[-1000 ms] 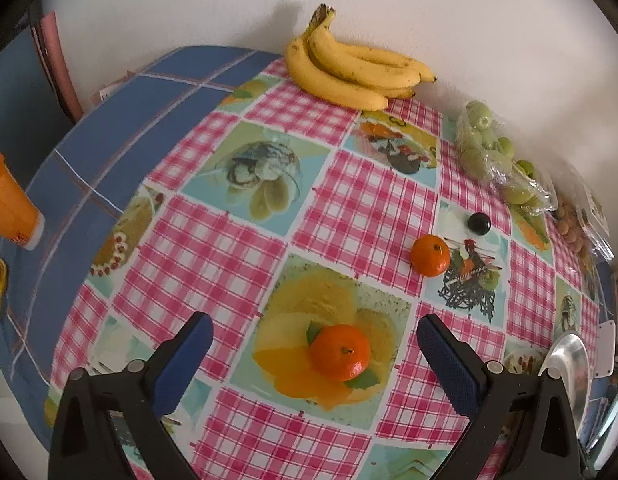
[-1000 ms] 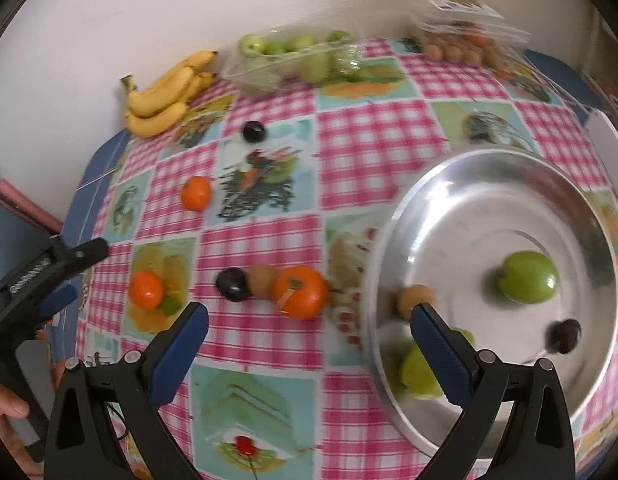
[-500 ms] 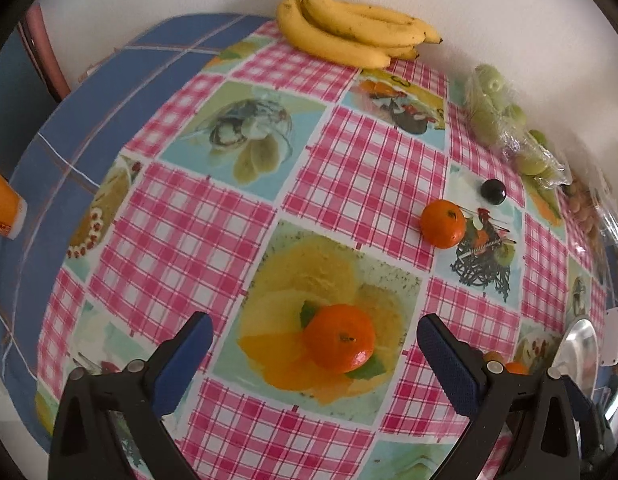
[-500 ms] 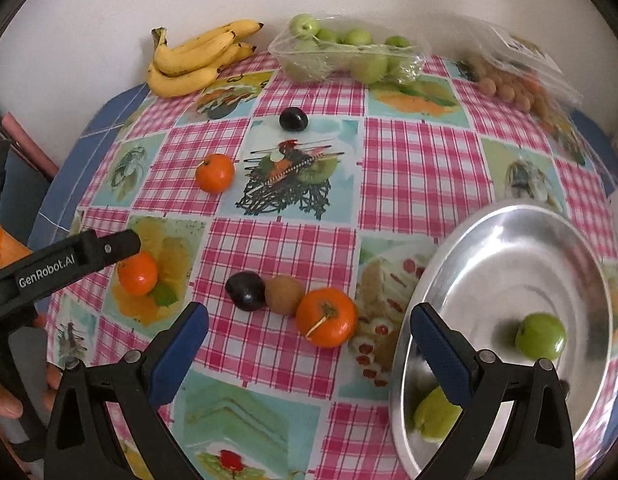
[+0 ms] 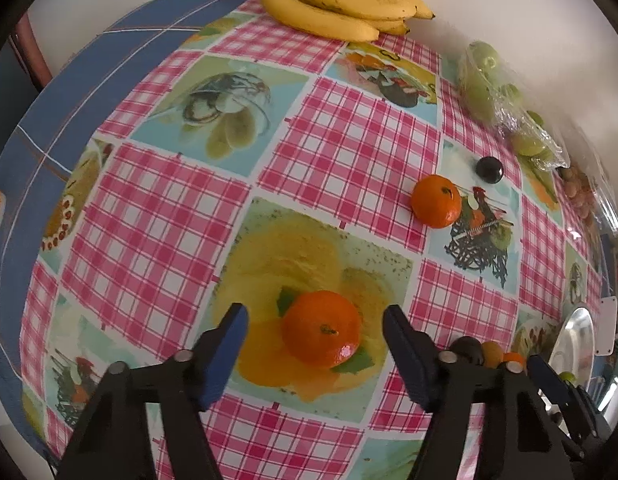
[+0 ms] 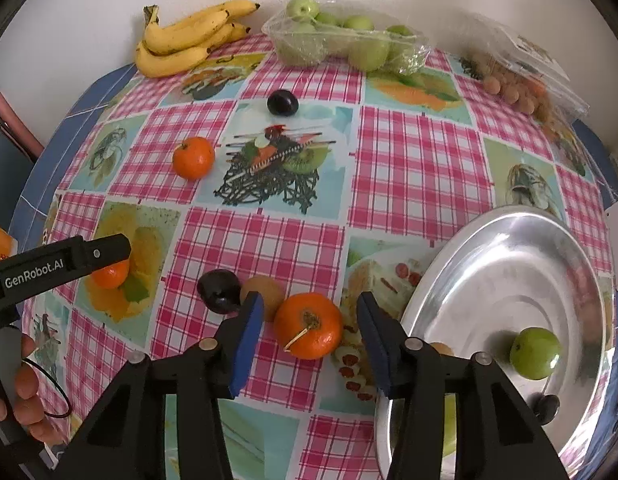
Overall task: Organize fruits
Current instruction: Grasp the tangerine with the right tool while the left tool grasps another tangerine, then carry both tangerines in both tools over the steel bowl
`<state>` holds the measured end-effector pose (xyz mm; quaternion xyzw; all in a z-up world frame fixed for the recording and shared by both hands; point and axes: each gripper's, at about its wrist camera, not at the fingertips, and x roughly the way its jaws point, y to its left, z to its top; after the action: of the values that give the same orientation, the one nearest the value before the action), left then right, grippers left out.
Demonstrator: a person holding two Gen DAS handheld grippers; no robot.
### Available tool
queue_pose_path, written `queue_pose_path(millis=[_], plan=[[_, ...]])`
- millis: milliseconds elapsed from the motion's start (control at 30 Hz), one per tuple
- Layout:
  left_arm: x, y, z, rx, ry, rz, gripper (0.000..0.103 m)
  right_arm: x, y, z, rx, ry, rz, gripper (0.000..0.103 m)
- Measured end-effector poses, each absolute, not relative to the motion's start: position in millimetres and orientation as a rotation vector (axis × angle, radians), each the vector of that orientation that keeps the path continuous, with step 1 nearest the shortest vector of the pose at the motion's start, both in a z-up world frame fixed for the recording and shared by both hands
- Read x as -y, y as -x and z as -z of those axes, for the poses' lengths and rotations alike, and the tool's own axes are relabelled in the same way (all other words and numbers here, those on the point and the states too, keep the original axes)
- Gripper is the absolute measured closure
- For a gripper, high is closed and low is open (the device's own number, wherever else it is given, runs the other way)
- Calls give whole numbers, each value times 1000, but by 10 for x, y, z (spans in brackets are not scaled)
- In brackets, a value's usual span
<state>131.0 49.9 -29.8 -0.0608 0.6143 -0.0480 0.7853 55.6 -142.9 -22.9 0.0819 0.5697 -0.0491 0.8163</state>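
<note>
- The table (image 6: 413, 168) wears a pink checked cloth with picture squares; its blue rim curves round the left and far side, close under a white wall.
- A steel bowl (image 6: 489, 264) sits at the right edge of the table, holding a green apple (image 6: 535, 353) and a small dark fruit (image 6: 547, 405) near its lower rim.
- Along the far edge lie bananas (image 6: 185, 38), a wrapped tray of green apples (image 6: 345, 44) and a bag of small brown fruit (image 6: 517, 80).
- The middle of the cloth has open room, with only one orange (image 6: 193, 158) and a plum (image 6: 283, 103) on it, well apart.
- The right gripper (image 6: 309, 326) is partly open, its fingers on either side of a stemmed orange (image 6: 307, 326) without touching; a kiwi (image 6: 269, 288) and a dark plum (image 6: 217, 290) lie just left of it, the bowl just right.
- The left gripper (image 5: 315, 334) is also partly open around another orange (image 5: 321, 334) near the table's left edge, with gaps on both sides.
</note>
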Motion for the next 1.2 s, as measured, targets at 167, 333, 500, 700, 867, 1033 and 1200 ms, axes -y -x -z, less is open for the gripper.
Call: queue_pose_path(millis=[167,333,500,700,867,1033,1200], plan=[[-499,-1299,321,-1334,136,117,56,1417,-542,233,-1220,-178,94,60],[-505,-1276,311,-1328,135,124,60,1424,-542,251,-1231,-187,91,62],[-490,-1284,257,-1308,142,141,60,1447,-527,249,-1234,-196,93,65],[-484,-1270,143,-1273,158,156,60,1448,-511,194,-1222,-206,86,66],[-458,-1244,-4,-1238,165,167,60,1487,-461,-7,-1163,-229,89,66],[-421,-1207,-143,-1207,161,186,60,1533,-404,-168,-1131,-250,102,66],[-355,-1169,-271,-1181,159,207,60,1603,-354,-262,-1112,-268,120,66]])
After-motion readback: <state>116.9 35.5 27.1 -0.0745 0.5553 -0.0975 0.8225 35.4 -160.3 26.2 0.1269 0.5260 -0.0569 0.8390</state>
